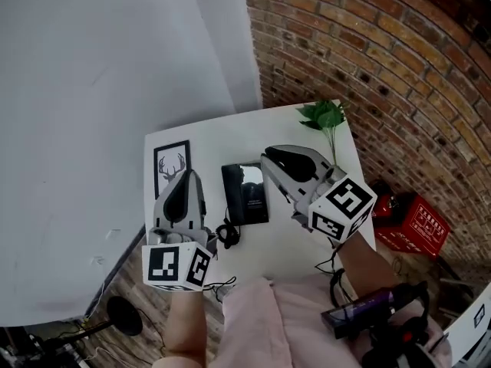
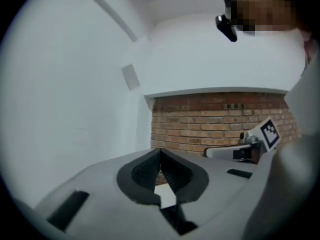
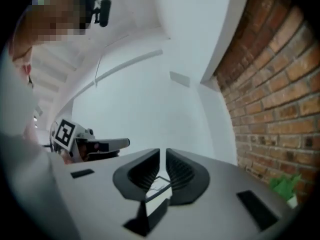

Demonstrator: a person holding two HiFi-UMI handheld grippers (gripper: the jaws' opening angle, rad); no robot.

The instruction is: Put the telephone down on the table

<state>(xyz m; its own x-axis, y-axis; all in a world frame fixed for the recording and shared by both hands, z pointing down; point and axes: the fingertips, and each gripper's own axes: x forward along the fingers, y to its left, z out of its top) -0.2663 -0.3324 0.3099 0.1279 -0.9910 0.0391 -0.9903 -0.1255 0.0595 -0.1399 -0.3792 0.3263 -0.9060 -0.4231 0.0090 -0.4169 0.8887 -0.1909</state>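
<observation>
Head view, with both gripper views. The left gripper (image 1: 187,175) is being held clenched: in its own view the ribbed pads (image 2: 144,171) are meeting at their tips, and nothing is lying between them. The right gripper (image 1: 268,156) is standing almost closed: in its own view its pads (image 3: 142,172) are leaving only a narrow slit, and that slit is holding nothing. Neither gripper is touching any object, and both gripper views are looking out level at the white wall and the brick wall (image 1: 368,60) rather than down at the tabletop. The telephone (image 1: 245,195), a black set, is lying flat on the white table (image 1: 222,133), with its coiled cord (image 1: 228,234) bunching at its 7 o'clock end. In the head view the telephone is sitting between the two grippers and apart from both. It is lying at about 4 o'clock from the tips of the left gripper and at about 7 o'clock from the tips of the right gripper. A framed antler picture (image 1: 171,167) is lying on the table at 9 o'clock from the telephone, and a green sprig (image 1: 325,116) is lying at its 1 o'clock, near the table's far corner.
</observation>
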